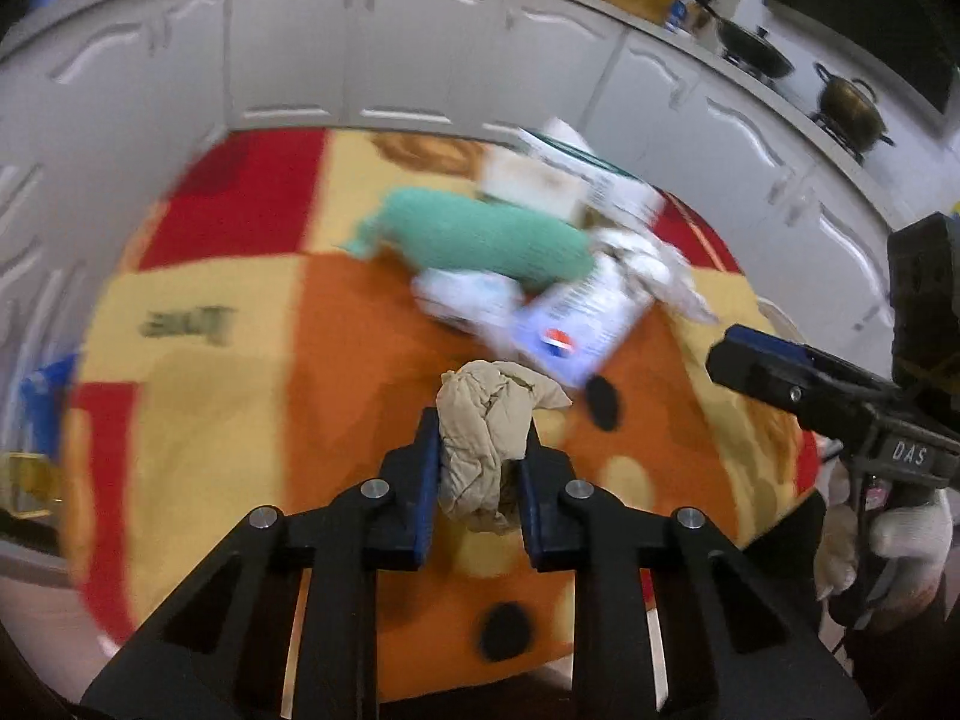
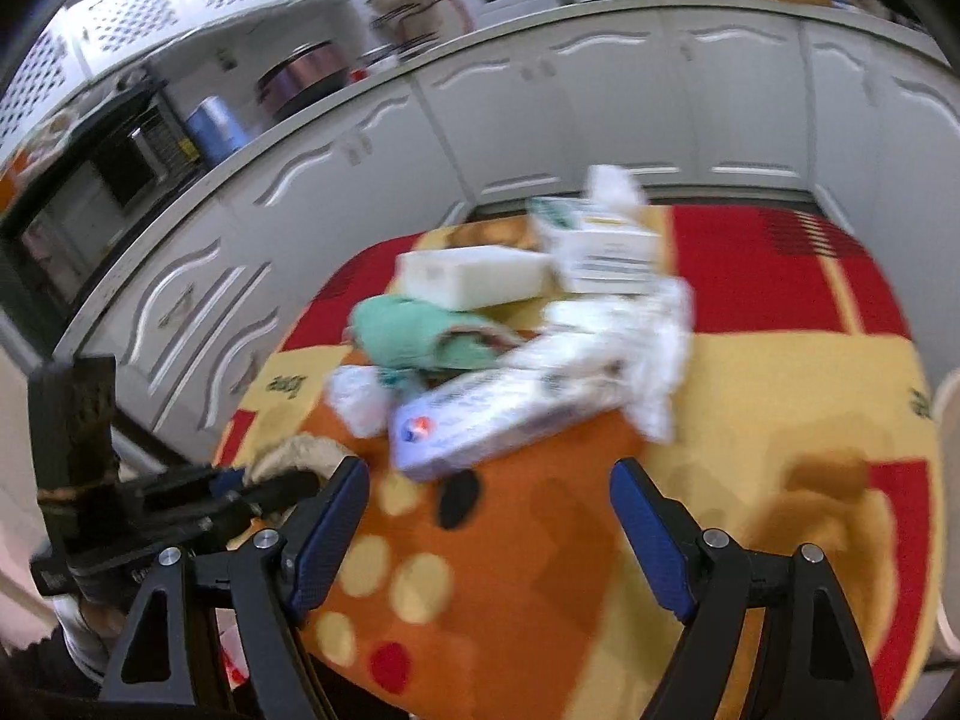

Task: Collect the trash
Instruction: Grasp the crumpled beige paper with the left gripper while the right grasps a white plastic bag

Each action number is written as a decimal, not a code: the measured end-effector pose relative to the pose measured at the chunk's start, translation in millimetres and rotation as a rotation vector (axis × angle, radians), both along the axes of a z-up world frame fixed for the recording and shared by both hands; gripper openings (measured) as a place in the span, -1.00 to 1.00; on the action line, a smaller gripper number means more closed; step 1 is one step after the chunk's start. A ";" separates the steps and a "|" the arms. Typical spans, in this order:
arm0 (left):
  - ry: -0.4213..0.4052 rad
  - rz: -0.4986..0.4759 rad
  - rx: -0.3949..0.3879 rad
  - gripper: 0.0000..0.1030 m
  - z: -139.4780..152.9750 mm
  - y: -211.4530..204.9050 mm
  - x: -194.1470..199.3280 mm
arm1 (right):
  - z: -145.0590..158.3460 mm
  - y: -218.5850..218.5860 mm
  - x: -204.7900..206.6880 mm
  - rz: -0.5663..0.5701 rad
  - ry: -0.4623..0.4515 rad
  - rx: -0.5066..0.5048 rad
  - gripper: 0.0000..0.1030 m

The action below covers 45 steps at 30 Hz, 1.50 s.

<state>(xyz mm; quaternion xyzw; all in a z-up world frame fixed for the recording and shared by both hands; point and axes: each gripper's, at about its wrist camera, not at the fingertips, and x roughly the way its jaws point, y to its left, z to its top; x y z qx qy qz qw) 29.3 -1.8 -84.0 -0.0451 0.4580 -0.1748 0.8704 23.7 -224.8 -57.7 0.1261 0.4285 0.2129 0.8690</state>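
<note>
White panelled cabinets point(image 1: 372, 54) curve behind the worktop — cloth point(image 1: 240, 396) in red, yellow, orange blocks. Dark wok point(image 1: 756, 48) and brass pot point(image 1: 849, 102) on the counter; microwave point(image 2: 78, 204) on the other side.

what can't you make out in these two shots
- Print on the Pepsi-logo pack: motion blur, both views.
- Box labels: blurred.
- Underside of the beige wad in the left gripper: hidden by its fingers.
- A bin: none in view.
- Right gripper open, empty.
</note>
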 end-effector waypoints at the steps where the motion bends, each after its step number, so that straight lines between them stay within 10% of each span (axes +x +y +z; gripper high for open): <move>1: -0.010 0.024 0.014 -0.61 1.5 10.0 0.5 | 0.5 11.2 4.4 0.028 -0.005 0.007 0.56; 14: 0.009 0.172 0.003 -0.61 -10.1 67.7 4.7 | -25.1 115.1 60.9 0.186 0.018 -0.075 0.16; 17: 0.004 0.173 0.003 -0.61 -9.9 68.2 5.1 | -35.5 119.3 72.3 0.159 0.036 -0.085 -0.20; 20: 0.001 0.175 0.001 -0.61 -8.8 68.1 4.2 | -33.3 109.8 68.5 0.155 0.040 -0.034 -0.48; 30: -0.038 0.125 -0.010 -0.61 9.2 43.3 0.6 | 8.4 72.4 9.4 0.204 -0.055 0.059 -0.53; 45: -0.151 -0.078 0.007 -0.61 47.6 -73.1 -9.1 | 30.6 -57.3 -50.5 -0.071 -0.136 0.016 -0.53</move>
